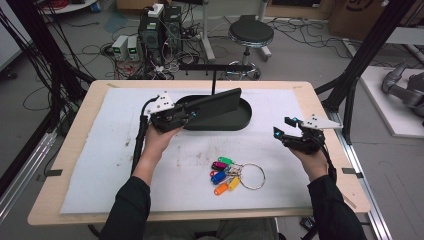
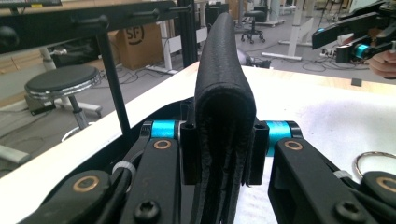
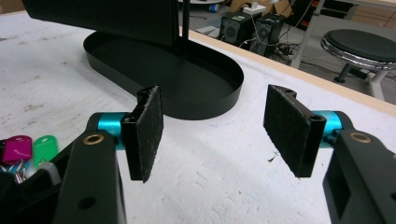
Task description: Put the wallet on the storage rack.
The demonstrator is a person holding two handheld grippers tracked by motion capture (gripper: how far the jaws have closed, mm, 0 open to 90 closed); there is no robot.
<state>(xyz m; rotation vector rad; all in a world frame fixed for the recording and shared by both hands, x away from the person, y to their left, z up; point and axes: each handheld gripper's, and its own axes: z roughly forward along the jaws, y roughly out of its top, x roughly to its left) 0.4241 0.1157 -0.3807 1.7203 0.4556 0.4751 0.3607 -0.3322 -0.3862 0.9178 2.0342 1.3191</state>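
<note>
Two tools in play. Left tool [image 1: 192, 114] is clamped on the wallet [image 1: 216, 102], a black folded leather-look piece, held at its near end and edge-up. In the left gripper view both pads press flat on its sides with the folded spine [image 2: 225, 93] standing up between them.

Wallet sits over the tray [image 1: 245, 120], raised above the tray floor, long axis running along the tray. It hangs just in front of the tray's post [image 1: 213, 82].

Right tool [image 1: 286, 128] is apart from the tray, off its right end over the counter [image 1: 125, 150], jaws wide with nothing between the pads [image 3: 148, 133].

Key bunch [image 1: 230, 174] lies on the counter on the near side of the tray, well apart from it, untouched.

Handling, my read:
- Light, no load issue.
- Soft and compressible; the layered edge in the left gripper view suggests it will squash, not crack.
- Grained surface plus felt pads should give decent friction, low slip risk.
- An end grip leaves a long overhang, so expect droop or swing on quick moves.
- Better hold is nearer mid-length across both flaps, so it stays shut.
- Watch the free end near the post.
</note>
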